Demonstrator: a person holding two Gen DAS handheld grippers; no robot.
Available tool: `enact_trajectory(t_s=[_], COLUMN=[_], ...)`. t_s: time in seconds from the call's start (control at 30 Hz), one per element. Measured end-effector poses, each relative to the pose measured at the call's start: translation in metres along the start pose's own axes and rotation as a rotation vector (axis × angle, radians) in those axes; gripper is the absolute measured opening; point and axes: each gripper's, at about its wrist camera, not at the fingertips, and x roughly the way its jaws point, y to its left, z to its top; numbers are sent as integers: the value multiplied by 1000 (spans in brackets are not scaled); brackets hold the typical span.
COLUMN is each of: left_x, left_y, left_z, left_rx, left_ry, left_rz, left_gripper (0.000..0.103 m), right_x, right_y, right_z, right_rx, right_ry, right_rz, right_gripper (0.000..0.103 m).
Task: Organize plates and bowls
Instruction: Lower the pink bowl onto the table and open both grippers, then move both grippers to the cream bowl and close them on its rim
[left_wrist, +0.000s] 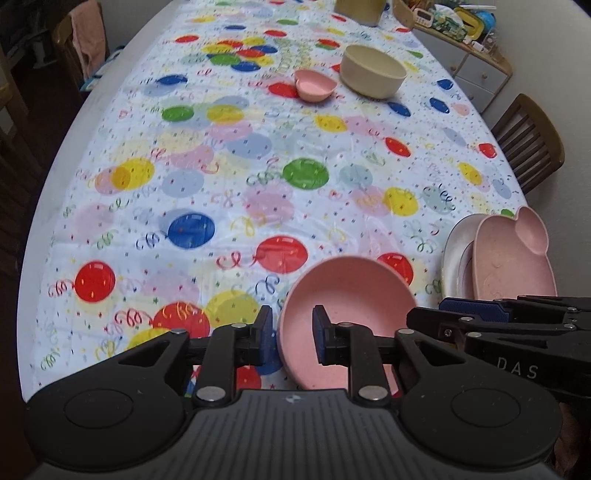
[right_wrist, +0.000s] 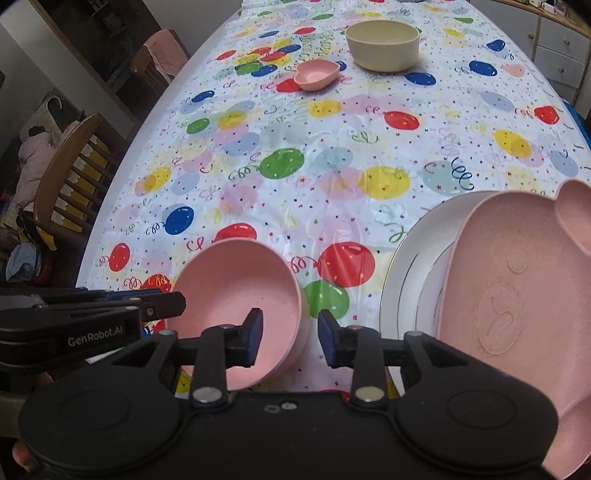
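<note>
Pink bowl (left_wrist: 347, 306): on the tabletop (left_wrist: 229, 206) near its front edge, upright or slightly tipped, rim caught between both pairs of fingers.
Left gripper (left_wrist: 292, 334): astride the bowl's left rim, one pad outside, one inside; fingers (left_wrist: 320, 332) slackened, gaps visible on either side of the wall, nothing clamped.
Right gripper (right_wrist: 290, 338): astride the bowl's right rim, inner pad over the bowl's hollow, outer pad clear of the wall; loosened too, gripping nothing.
Bear-shaped pink plate (right_wrist: 517, 295): lying on the white plate (right_wrist: 410, 258), just beside the bowl on the right.
Far dishes: cream bowl (left_wrist: 373, 70) and small pink heart dish (left_wrist: 314, 85), touching or nearly so, well apart from the near group.
Risk, snag: a pad hooking the rim on withdrawal, dragging or tipping the bowl; cause, pads still straddling the wall.
Risk, edge: bowl nudged off the front edge; cause, light plastic, slick cloth.
Risk, collision: right gripper knocking the bear plate; cause, closeness.
</note>
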Motion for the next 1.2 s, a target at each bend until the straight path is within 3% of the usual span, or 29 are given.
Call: enact_trajectory(t_s=[0.37,0.47,0.57,0.87,1.0,1.2], left_x=[-14,-17,-20,-14,-8,7], left_y=[-8,-8,-9,-19,-24,-30], left_z=[44,60,76,131,157,195], left_rx=[82,95,114,182,209,242], left_ry=[-84,-117,-156,-209,-235,-246], left_rz=[-5,-9,-13,-24,-24,-41], left_gripper=[27,34,53,54,63,67], right_x=[-23,-29,-34,-44,-47,-46], right_y=[-3,-4,-5,-14,-21,-34], right_z=[28,41,54,94,116,146], right_rx=[-2,-1,1,42,71,116], right_ry=[-74,-103,-129,-203,-242,-286], right_rz=[-35,-50,-62,-110,-130,-156], right_gripper=[58,62,65,78,82,90])
